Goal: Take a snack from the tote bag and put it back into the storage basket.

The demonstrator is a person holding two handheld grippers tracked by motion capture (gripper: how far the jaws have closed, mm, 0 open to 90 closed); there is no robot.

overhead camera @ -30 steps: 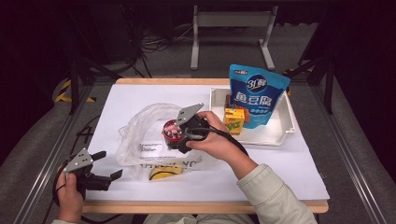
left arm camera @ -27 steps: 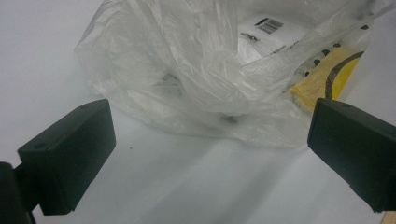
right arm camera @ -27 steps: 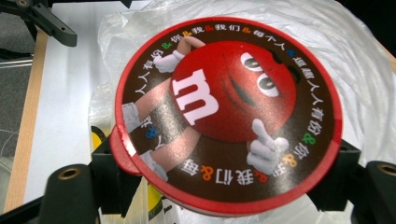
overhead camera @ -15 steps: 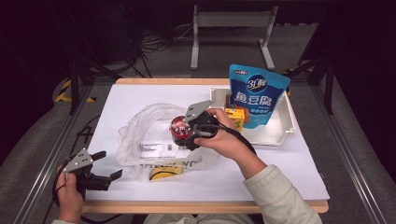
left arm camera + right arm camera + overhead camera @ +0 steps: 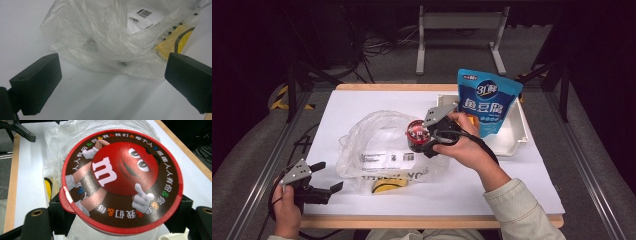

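Observation:
A round red candy tub (image 5: 416, 135) with a cartoon lid (image 5: 122, 178) is clamped between the pads of my right gripper (image 5: 424, 140), held above the white table beside the clear plastic bag (image 5: 379, 147). The bag lies crumpled left of centre, with a yellow item (image 5: 384, 186) showing at its near edge. My left gripper (image 5: 326, 176) rests at the table's near left corner, jaws spread wide and bare. In the left gripper view the bag (image 5: 112, 37) and the yellow item (image 5: 172, 42) lie just beyond the two pads.
A white tray (image 5: 512, 142) sits at the right of the white table (image 5: 512, 190), with a blue pouch (image 5: 486, 100) standing in it and an orange carton partly hidden behind my right hand. A metal stand (image 5: 459, 30) is beyond the far edge.
My right gripper has carried the red tub up and to the right, away from the bag's opening toward the tray. The left gripper has stayed put.

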